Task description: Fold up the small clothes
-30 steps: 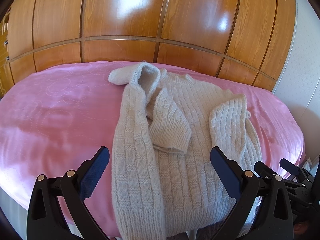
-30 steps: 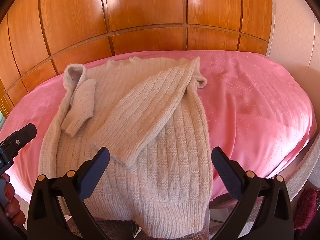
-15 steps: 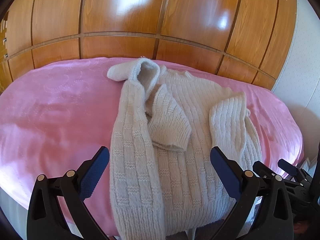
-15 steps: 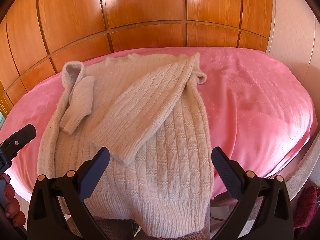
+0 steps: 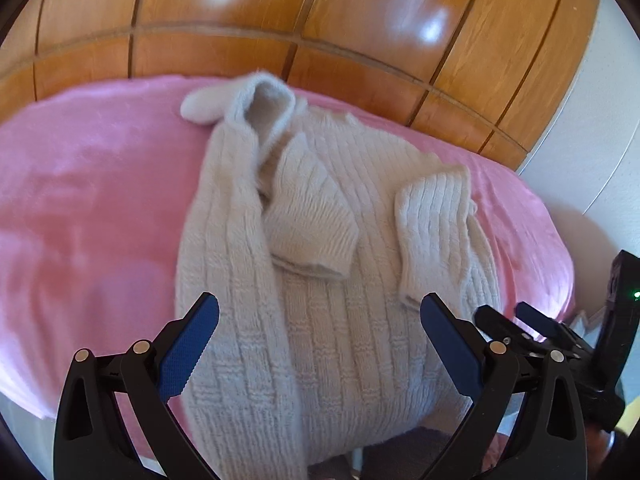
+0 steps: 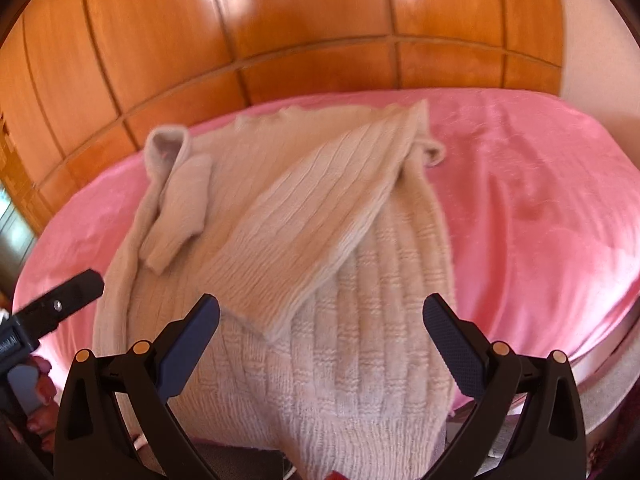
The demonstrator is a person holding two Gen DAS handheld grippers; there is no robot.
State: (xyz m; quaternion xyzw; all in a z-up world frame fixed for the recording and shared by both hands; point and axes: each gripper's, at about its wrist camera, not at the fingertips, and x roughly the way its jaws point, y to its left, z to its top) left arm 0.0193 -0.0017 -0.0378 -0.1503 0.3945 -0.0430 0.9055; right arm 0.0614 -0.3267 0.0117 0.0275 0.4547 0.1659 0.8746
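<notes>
A cream knitted sweater [image 5: 340,320] lies flat on a pink cover [image 5: 88,216], both sleeves folded in over its body; its hem hangs over the near edge. It also shows in the right wrist view [image 6: 360,340], with the right sleeve [image 6: 312,232] laid diagonally across the front. My left gripper [image 5: 320,340] is open and empty, above the sweater's lower left part. My right gripper [image 6: 320,340] is open and empty, above the lower right part. The right gripper also shows in the left wrist view [image 5: 532,332], the left gripper in the right wrist view [image 6: 60,304].
A glossy wooden panel wall [image 5: 280,20] stands behind the pink surface. A white wall [image 5: 612,120] is at the right. The pink cover [image 6: 540,220] extends to the right of the sweater.
Both grippers have moved forward and lower toward the sweater's hem, so the sweater looks larger. The sweater has not moved. Both stay open.
</notes>
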